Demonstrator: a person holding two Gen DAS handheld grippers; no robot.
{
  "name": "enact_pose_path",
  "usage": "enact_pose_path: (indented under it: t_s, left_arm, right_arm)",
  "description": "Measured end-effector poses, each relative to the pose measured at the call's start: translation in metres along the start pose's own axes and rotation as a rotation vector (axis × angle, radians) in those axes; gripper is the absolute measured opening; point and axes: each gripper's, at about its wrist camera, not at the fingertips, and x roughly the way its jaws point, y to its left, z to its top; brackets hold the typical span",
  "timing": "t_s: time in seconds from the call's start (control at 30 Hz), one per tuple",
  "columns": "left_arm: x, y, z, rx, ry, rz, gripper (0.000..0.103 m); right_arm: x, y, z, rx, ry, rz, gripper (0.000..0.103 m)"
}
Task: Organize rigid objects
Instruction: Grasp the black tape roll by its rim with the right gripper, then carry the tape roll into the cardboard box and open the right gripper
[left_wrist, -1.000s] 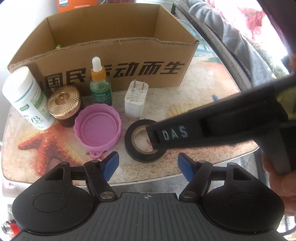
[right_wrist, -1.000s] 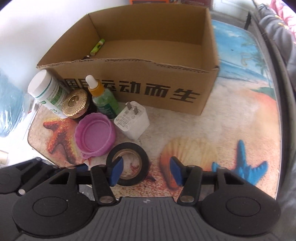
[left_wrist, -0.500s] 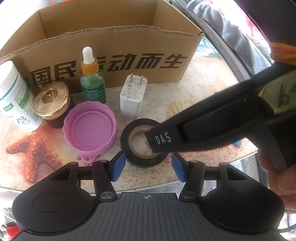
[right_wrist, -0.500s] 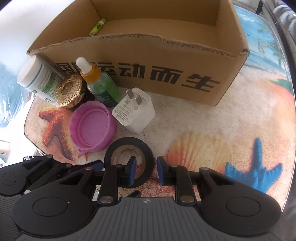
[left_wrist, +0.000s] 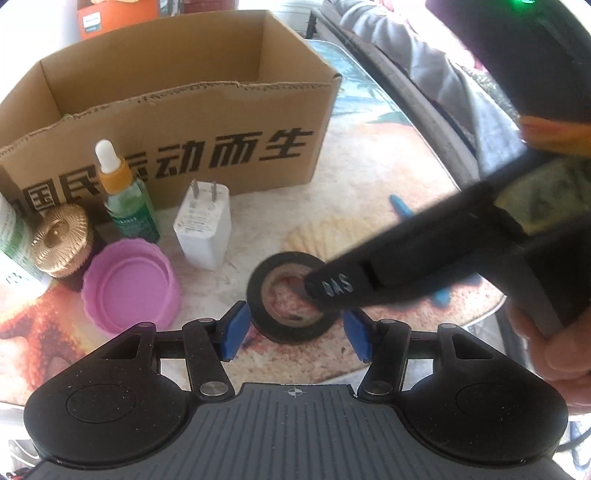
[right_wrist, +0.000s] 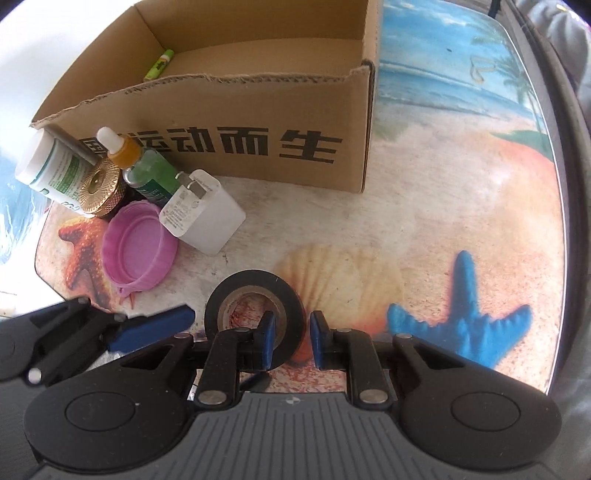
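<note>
A roll of black tape lies flat on the beach-print table, at 6 o'clock in the right wrist view. The right gripper straddles the roll's wall, one blue finger inside the hole, the other outside, with a small gap left; whether they press the wall is unclear. The left gripper is spread wide around the roll, not touching. At 12 o'clock stands a cardboard box; a white charger sits at 10 o'clock.

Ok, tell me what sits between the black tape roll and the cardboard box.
In the right wrist view the white charger stands between the tape roll and the cardboard box; the rest is bare beach-print mat.
</note>
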Motion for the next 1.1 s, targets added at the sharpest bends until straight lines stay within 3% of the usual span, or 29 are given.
enact_pose_path:
  t_s: [0.23, 0.4, 0.63, 0.87, 1.1]
  left_arm:
    - [0.013, 0.005, 0.0, 0.027, 0.013, 0.026, 0.061]
    - [0.024, 0.002, 0.004, 0.043, -0.022, 0.014, 0.063]
    - [0.022, -0.006, 0.002, 0.045, -0.061, 0.036, 0.055]
    - [0.002, -0.008, 0.004, 0.033, -0.088, 0.021, 0.051]
    - [-0.057, 0.003, 0.024, 0.043, -0.165, 0.047, 0.051]
  right_arm:
    - [0.003, 0.006, -0.002, -0.064, -0.019, -0.007, 0.023]
    - [0.007, 0.009, -0.003, -0.081, -0.029, -0.014, 0.024]
    - [0.01, 0.011, -0.008, -0.055, -0.044, 0.002, 0.024]
    - [-0.019, 0.007, -0.008, -0.016, -0.064, -0.007, 0.024]
    - [-0.077, 0.03, 0.009, -0.035, -0.147, 0.005, 0.024]
